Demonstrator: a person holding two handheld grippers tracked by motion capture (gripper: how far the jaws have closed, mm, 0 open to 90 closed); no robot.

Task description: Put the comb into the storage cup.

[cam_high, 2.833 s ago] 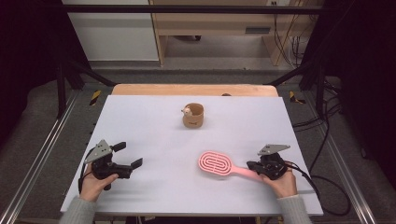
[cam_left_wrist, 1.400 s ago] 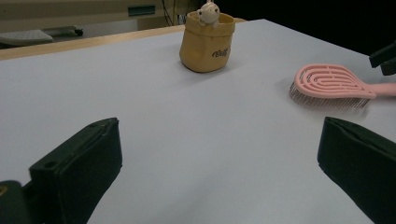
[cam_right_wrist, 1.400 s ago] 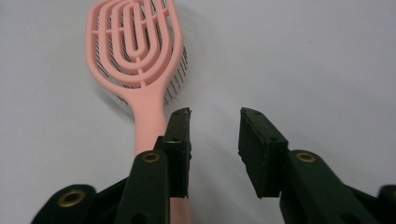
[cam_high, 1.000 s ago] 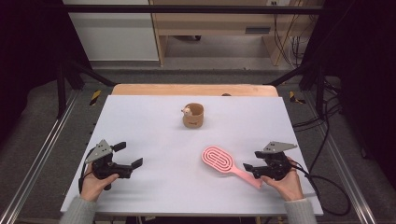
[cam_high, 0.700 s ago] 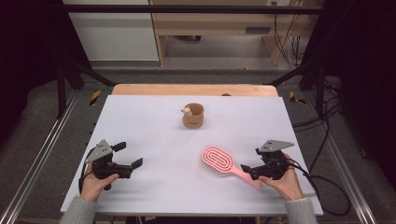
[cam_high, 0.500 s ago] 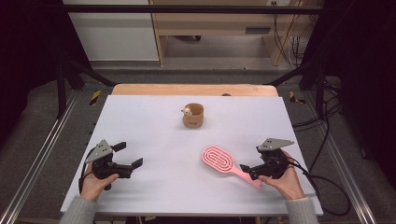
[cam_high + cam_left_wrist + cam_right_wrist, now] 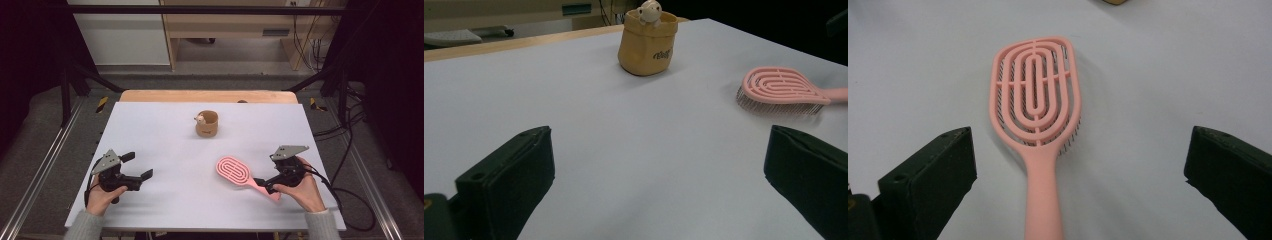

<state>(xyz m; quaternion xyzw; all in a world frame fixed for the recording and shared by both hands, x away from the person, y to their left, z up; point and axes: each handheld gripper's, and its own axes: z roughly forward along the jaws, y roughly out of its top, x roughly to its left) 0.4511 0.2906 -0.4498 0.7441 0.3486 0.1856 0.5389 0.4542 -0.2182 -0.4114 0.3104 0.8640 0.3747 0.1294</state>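
Jaws spread wide on my right gripper point(image 7: 1075, 175), just opened off the pink hairbrush point(image 7: 1037, 112) lying lower right on the table; left gripper point(image 7: 659, 185) gapes empty; a careless lift could snag its handle.

Matt pink plastic hairbrush point(image 7: 1037, 107) on smooth matt white table point(image 7: 160, 135)

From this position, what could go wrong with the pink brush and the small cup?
1. The right claw has just been opening; its jaws stand wide, apart from the brush handle between them, so closing off-centre may push it aside.
2. The brush rests on its bristles and might rock or tip when gripped.
3. The cup is light-looking; a sweeping brush may knock it over.
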